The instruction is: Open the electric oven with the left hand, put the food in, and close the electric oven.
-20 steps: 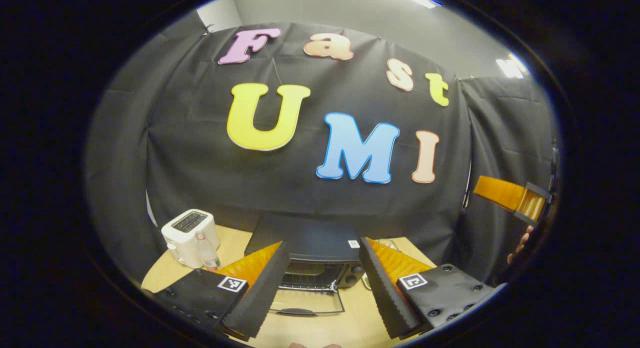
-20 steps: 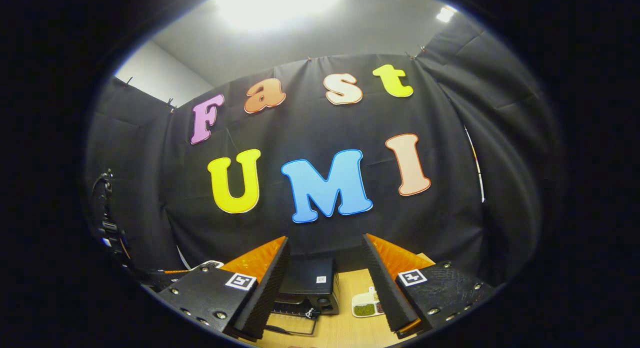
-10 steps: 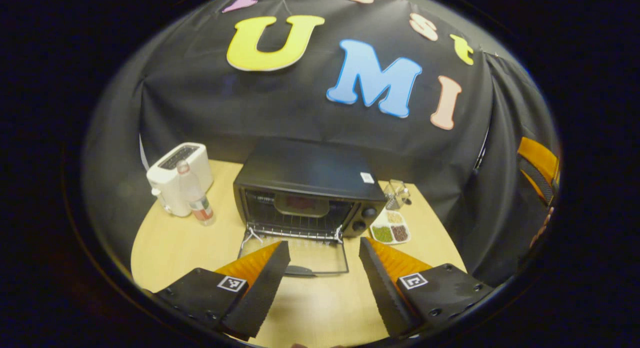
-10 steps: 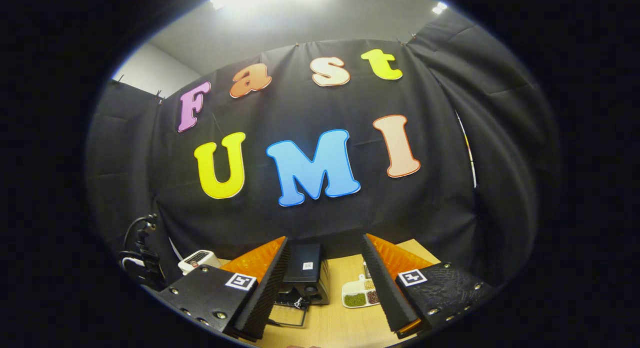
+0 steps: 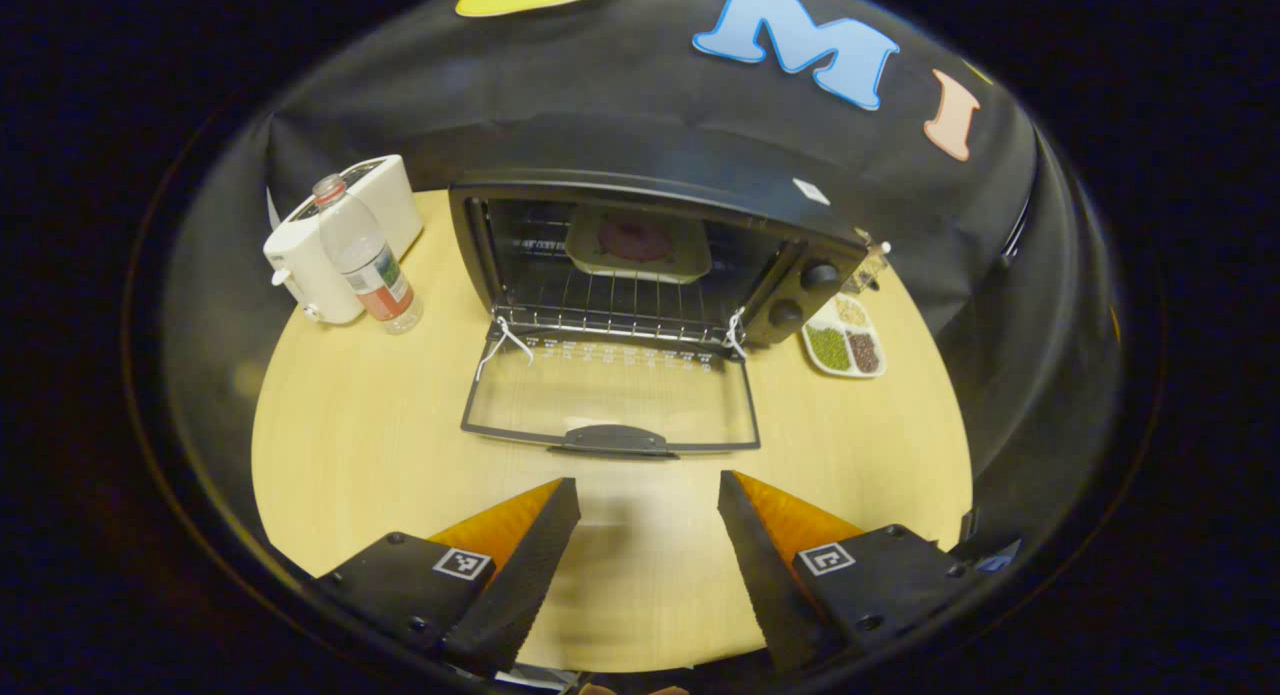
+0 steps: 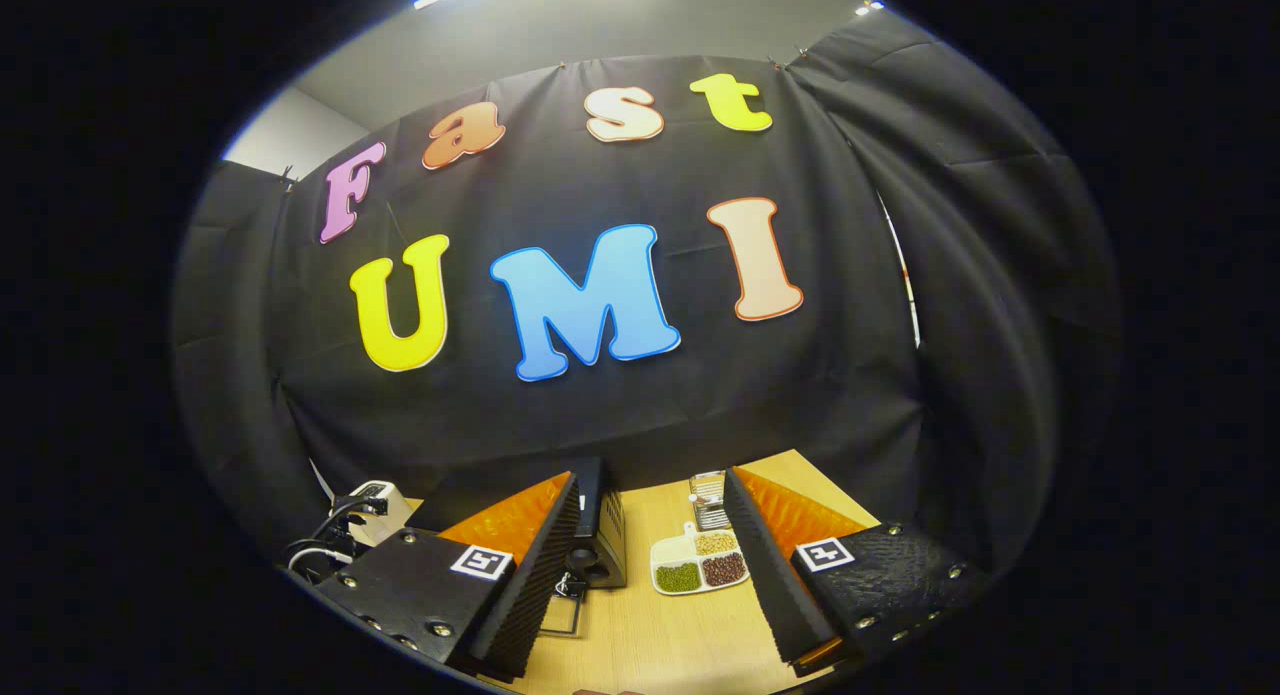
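**A:** Where do you stand? The electric oven (image 5: pixel 650 260) sits at the back of the round table (image 5: pixel 350 445), its glass door (image 5: pixel 610 400) dropped flat toward you, and a pale plate with a dark round piece of food (image 5: pixel 638 243) rests on the wire rack inside. I'd judge that closing is what remains.

**B:** And your hands?

**A:** Your left hand-held gripper (image 5: pixel 648 535) hovers over bare table just short of the door, its fingers spread wide with nothing between them. Your right hand-held gripper (image 6: pixel 650 565) is likewise wide apart and empty, held high and aimed at the sectioned dish of grains (image 6: pixel 700 565) beside the oven.

**B:** Where do you take hold?

**A:** On the dark handle (image 5: pixel 610 440) at the middle of the door's front edge. The door is stiff, hinged at the oven's foot, and probably light, but its pane is glass, so lift it from under or across the handle, never by the pane. The smooth handle may slip, so seat your fingers well before you swing it up.

**B:** Anything nearby to mind?

**A:** The water bottle (image 5: pixel 362 260) and white toaster (image 5: pixel 335 230) stand well to the left, apart from the door's swing.
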Motion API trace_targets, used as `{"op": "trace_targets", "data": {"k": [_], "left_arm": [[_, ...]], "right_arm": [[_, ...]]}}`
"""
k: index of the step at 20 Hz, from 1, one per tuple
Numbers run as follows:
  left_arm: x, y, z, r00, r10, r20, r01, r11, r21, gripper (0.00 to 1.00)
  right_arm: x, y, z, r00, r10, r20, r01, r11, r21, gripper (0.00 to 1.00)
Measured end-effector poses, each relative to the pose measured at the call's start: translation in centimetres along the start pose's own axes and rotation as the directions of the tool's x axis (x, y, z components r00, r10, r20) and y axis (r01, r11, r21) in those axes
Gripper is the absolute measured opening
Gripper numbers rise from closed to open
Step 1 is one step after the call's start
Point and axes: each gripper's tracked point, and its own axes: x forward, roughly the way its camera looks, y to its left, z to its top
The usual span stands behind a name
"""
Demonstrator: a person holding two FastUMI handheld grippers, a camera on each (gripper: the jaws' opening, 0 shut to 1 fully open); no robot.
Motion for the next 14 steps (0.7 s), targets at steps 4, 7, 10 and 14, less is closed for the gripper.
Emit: {"op": "trace_targets", "data": {"k": [4,7,10,14], "left_arm": [[3.3,0.9,-2.1,0.993,0.044,-0.107,-0.039,0.998,0.053,0.93],[5.6,1.7,-3.3,0.984,0.072,-0.162,-0.058,0.994,0.087,0.93],[7.5,1.8,-3.4,0.98,0.074,-0.184,-0.057,0.994,0.094,0.93],[9.3,1.9,-3.0,0.978,0.08,-0.192,-0.062,0.993,0.096,0.93]], "right_arm": [[0.2,-0.9,-0.9,0.999,-0.03,-0.025,0.029,0.999,-0.012,0.88],[0.1,-1.4,-1.2,0.998,-0.045,-0.038,0.045,0.999,-0.017,0.88],[0.1,-2.0,-1.5,0.997,-0.063,-0.043,0.061,0.998,-0.027,0.88],[0.1,-2.8,-1.9,0.995,-0.085,-0.06,0.083,0.996,-0.035,0.88]]}}
